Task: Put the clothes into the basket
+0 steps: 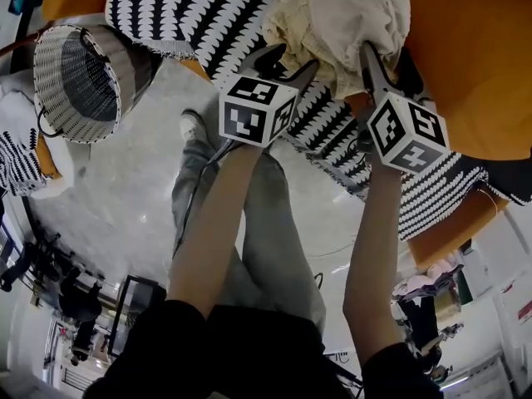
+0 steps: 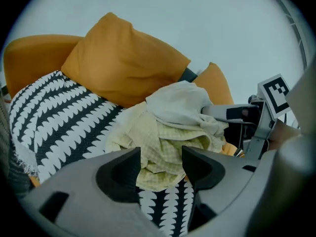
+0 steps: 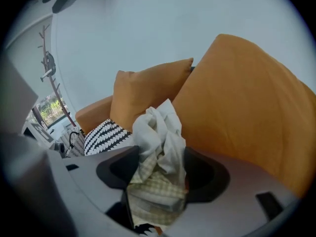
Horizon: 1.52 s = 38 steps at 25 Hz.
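A pile of clothes lies on the black-and-white throw (image 1: 199, 11) of an orange sofa (image 1: 478, 65): a pale yellow checked garment (image 1: 295, 19) with a white garment (image 1: 362, 7) on top. My left gripper (image 1: 287, 63) points at the yellow garment's near edge (image 2: 148, 137), its jaws open (image 2: 161, 164) and the cloth just beyond them. My right gripper (image 1: 374, 52) is pushed into the pile, jaws open (image 3: 159, 169), with the white garment (image 3: 160, 132) and checked cloth (image 3: 158, 191) bunched between them. The white wicker basket (image 1: 83, 77) stands on the floor, far left.
Two orange cushions (image 2: 123, 63) (image 3: 242, 107) lean behind the pile. The person's legs in grey trousers (image 1: 266, 239) stand on the pale floor between sofa and basket. Another black-and-white patterned piece (image 1: 21, 160) lies at the left edge.
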Tool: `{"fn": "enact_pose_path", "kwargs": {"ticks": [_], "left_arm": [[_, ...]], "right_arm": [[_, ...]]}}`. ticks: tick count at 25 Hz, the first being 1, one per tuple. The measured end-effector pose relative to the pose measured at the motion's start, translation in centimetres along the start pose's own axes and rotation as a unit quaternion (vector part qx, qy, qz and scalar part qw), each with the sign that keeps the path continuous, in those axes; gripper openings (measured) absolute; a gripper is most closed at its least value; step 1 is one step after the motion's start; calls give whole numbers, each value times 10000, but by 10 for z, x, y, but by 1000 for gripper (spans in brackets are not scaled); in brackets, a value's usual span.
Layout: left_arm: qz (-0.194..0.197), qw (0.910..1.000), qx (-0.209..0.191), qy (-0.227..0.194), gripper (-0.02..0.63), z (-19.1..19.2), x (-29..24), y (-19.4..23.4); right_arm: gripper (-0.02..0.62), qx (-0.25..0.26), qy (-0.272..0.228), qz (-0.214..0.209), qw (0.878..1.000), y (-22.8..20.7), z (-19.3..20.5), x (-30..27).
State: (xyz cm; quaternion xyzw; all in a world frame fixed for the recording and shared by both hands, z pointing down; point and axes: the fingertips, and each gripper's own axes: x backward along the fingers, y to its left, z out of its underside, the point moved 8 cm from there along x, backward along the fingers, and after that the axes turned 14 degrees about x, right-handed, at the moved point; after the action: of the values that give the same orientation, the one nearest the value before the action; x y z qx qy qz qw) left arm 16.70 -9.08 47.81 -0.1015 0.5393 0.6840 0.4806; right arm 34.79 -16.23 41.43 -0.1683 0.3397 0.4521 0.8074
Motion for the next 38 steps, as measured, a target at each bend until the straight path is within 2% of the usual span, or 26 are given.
{"fn": "enact_pose_path", "kwargs": {"ticks": [6, 11, 15, 19, 24, 28, 31, 38], "left_arm": [[58, 9999, 21, 159, 238, 0, -38, 2], [84, 9990, -106, 415, 223, 3, -46, 4], [159, 9980, -392, 474, 102, 4, -41, 4], [199, 9987, -329, 338, 62, 5, -32, 3], [164, 9994, -278, 151, 55, 2, 1, 21], [228, 9993, -304, -46, 54, -1, 32, 31], [223, 9991, -296, -229, 52, -3, 60, 42], [-65, 9977, -179, -644, 52, 0, 129, 84]], "right_arm": [[256, -20, 101, -139, 9999, -13, 6, -20], [244, -66, 301, -306, 9991, -6, 13, -25], [159, -145, 560, -551, 9968, -1, 14, -28], [74, 88, 670, -577, 9960, 2, 13, -25], [57, -417, 354, -839, 9950, 27, 14, -19], [54, -588, 95, -1022, 9930, 48, 6, -8], [54, -556, -39, -1133, 9920, 71, -4, -2], [52, -203, -165, -1482, 9886, 144, -29, -3]]}}
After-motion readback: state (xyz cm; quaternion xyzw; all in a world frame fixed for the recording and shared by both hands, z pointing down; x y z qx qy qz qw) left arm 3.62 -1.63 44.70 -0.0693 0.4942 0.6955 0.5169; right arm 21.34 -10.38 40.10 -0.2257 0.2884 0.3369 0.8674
